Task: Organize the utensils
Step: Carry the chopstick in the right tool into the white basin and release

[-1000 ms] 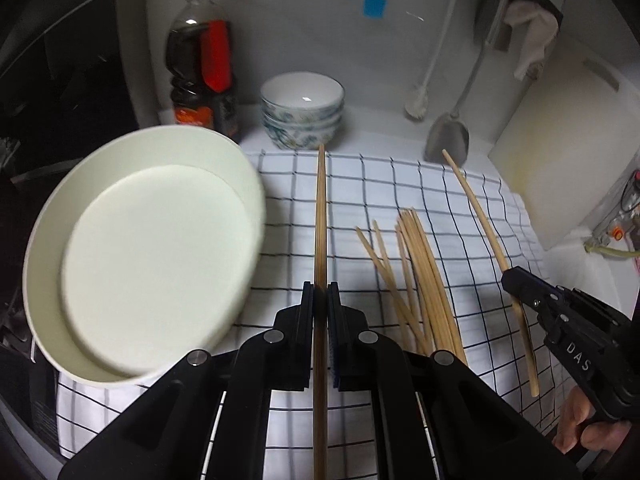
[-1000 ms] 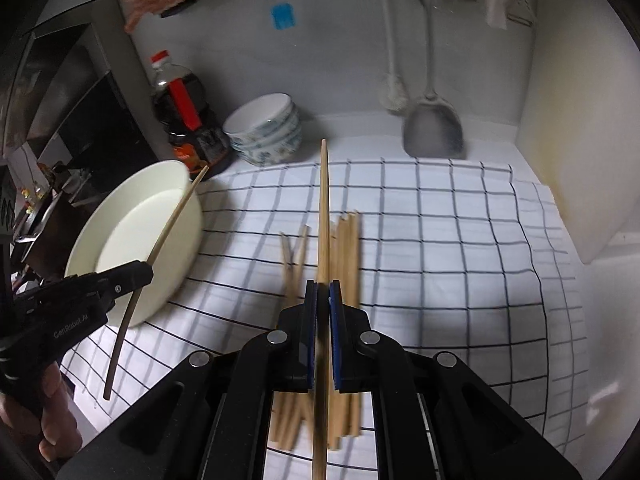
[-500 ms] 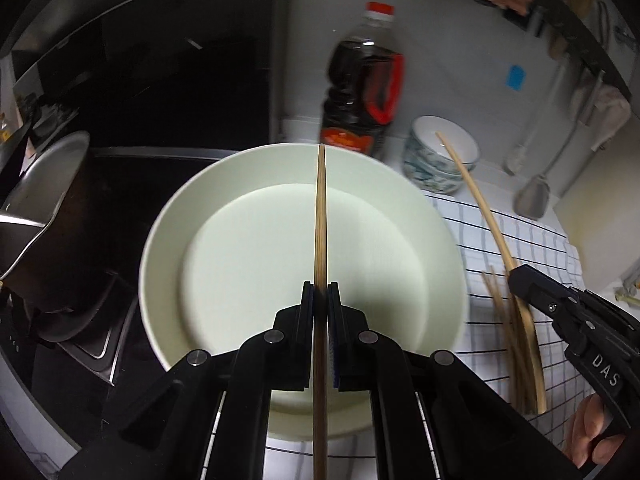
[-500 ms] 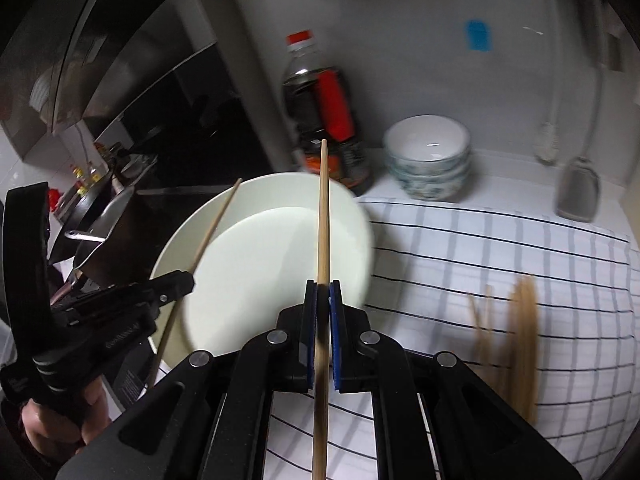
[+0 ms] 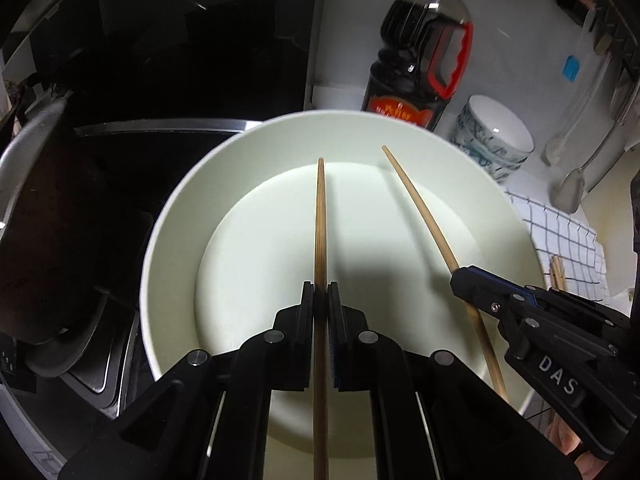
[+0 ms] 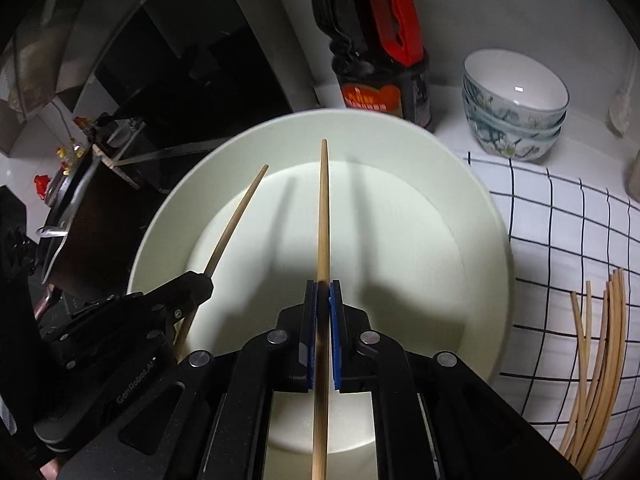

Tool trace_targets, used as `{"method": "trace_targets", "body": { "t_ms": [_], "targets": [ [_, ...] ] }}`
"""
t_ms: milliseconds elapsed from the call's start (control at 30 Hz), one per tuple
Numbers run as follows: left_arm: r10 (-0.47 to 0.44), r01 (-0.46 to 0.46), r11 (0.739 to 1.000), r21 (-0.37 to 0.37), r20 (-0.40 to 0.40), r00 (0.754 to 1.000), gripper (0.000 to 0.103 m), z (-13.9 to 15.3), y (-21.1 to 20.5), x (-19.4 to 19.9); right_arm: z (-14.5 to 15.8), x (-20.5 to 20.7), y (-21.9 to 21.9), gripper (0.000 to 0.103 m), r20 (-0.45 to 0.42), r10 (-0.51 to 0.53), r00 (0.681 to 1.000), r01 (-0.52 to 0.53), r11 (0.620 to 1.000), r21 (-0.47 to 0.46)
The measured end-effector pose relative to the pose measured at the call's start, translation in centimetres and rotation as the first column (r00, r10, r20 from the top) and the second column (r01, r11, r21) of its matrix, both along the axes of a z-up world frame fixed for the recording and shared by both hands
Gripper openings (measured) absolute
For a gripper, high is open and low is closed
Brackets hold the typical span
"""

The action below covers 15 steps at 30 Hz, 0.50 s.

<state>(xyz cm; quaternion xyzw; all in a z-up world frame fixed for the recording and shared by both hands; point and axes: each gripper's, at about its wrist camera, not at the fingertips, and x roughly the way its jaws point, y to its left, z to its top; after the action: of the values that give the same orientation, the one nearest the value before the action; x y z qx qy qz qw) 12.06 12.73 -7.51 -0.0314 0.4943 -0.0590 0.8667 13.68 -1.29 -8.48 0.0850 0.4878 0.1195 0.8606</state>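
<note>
A large white bowl (image 5: pixel 172 216) (image 6: pixel 492 216) sits under both grippers. My left gripper (image 5: pixel 320 292) is shut on a wooden chopstick (image 5: pixel 320 220) that points out over the bowl. My right gripper (image 6: pixel 322 292) is shut on another chopstick (image 6: pixel 323 208), also over the bowl. In the left wrist view the right gripper (image 5: pixel 460 276) and its chopstick (image 5: pixel 420 204) come in from the right. In the right wrist view the left gripper (image 6: pixel 200 280) and its chopstick (image 6: pixel 236 224) come in from the left. Several loose chopsticks (image 6: pixel 600 352) lie on the checked cloth (image 6: pixel 560 220) at the right.
A dark sauce bottle (image 5: pixel 420 52) (image 6: pixel 380 40) stands behind the bowl. Stacked patterned bowls (image 6: pixel 516 104) (image 5: pixel 496 140) sit to its right. A pan (image 5: pixel 36 220) and black stove are at the left. A spatula (image 5: pixel 572 192) hangs by the wall.
Both grippers have swung left from the checked cloth to above the white bowl, each still holding its chopstick. The two chopsticks now lie close together over the bowl.
</note>
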Motion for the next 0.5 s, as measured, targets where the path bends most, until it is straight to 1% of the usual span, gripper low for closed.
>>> {"method": "trace_targets", "body": {
  "t_ms": [200, 433, 467, 500],
  "targets": [
    [-0.01, 0.01, 1.0, -0.001, -0.033, 0.999, 0.007, -1.6, 0.2, 1.0, -1.9, 1.0, 0.0, 0.006, -0.058, -0.026, 0.998, 0.025, 0.999, -0.021],
    [-0.015, 0.014, 1.0, -0.007, -0.054, 0.998, 0.008, -2.2, 0.2, 1.5, -2.9, 1.0, -0.4, 0.006, -0.082, -0.037, 0.996, 0.034, 0.999, -0.041],
    [-0.013, 0.013, 1.0, -0.006, -0.056, 0.998, 0.008, -2.2, 0.3, 1.4, -2.9, 1.2, -0.4, 0.007, -0.079, -0.037, 0.996, 0.034, 0.999, -0.043],
    [-0.01, 0.01, 1.0, -0.006, -0.058, 0.998, 0.011, -2.2, 0.4, 1.3, -3.0, 1.5, -0.3, 0.008, -0.077, -0.036, 0.996, 0.032, 0.998, -0.045]
  ]
}}
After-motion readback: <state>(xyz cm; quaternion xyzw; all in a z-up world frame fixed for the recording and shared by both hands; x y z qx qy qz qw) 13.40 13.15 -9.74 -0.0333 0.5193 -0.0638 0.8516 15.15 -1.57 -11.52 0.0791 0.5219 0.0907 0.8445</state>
